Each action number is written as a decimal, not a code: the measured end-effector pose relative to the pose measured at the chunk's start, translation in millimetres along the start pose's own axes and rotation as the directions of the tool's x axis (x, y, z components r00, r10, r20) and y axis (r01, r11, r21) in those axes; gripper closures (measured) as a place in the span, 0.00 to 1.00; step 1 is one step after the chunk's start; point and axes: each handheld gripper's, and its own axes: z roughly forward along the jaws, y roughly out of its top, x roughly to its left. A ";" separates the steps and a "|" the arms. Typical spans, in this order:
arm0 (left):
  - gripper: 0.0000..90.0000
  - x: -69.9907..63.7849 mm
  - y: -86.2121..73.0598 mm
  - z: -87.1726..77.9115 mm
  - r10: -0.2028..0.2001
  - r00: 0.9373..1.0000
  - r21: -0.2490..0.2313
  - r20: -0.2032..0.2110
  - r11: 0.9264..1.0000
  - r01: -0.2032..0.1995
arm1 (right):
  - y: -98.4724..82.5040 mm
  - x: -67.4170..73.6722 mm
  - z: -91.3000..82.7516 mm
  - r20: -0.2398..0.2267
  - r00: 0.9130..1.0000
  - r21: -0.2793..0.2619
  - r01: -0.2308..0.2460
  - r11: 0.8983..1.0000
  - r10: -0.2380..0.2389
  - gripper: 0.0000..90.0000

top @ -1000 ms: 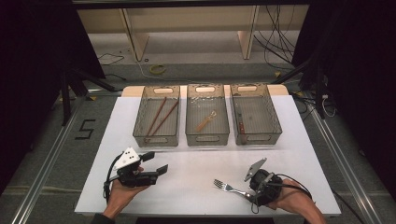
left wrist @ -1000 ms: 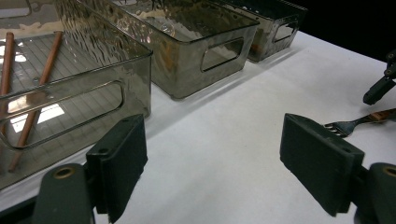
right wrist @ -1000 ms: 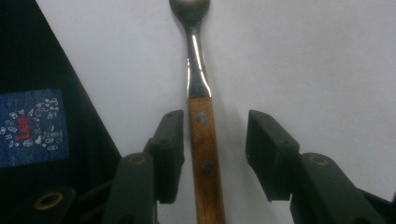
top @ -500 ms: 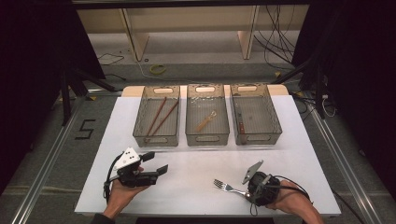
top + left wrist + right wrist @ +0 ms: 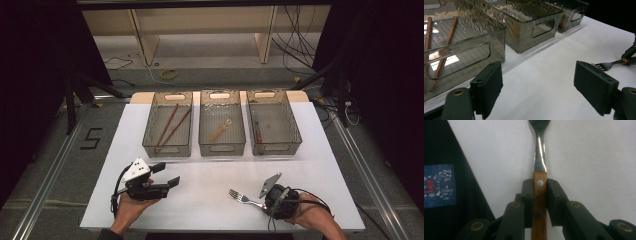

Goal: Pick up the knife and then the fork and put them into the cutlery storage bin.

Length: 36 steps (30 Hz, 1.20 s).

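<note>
My right gripper has just been closing and its two black matte pads now pinch the wooden handle of a fork with a shiny steel neck and tines; the right gripper view shows the handle's grain and a small metal rivet sitting btwn the pads, detail the high view is too far off to give. In the high view that fork lies near the front right of the white smooth table, tines pointing left, w/ my right gripper at its handle end. My left gripper sits front left, well apart from the fork, jaws spread wide w/ nothing btwn them; the left gripper view shows its flat rubbery pads far apart over bare table, plus the fork tines off to the right. Three smoky translucent plastic bins w/ slot handles stand in a row at the back: the left bin holds two long reddish-brown sticks, the middle bin a small wooden-handled utensil, the right bin a dark-handled piece I can't make out. The left gripper view shows the bins' rippled textured walls, which the high view doesn't resolve
</note>
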 end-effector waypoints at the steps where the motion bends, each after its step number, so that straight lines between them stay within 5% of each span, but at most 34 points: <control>1: 0.25 0.1 0.0 0.0 -0.001 1.000 0.000 0.000 1.000 0.001 | -0.2 -0.7 -1.1 0.001 1.000 -0.002 -0.002 1.000 0.002 0.86; 12: 0.25 0.1 -0.2 0.1 0.001 1.000 0.002 -0.001 1.000 -0.001 | -2.2 -9.9 -13.5 0.023 0.998 -0.130 -0.061 0.990 0.064 0.86; 36: 0.25 0.3 0.0 0.9 -0.002 1.000 0.002 0.000 1.000 0.002 | 12.0 -42.9 -40.6 0.092 0.978 -0.338 -0.148 0.930 0.189 0.86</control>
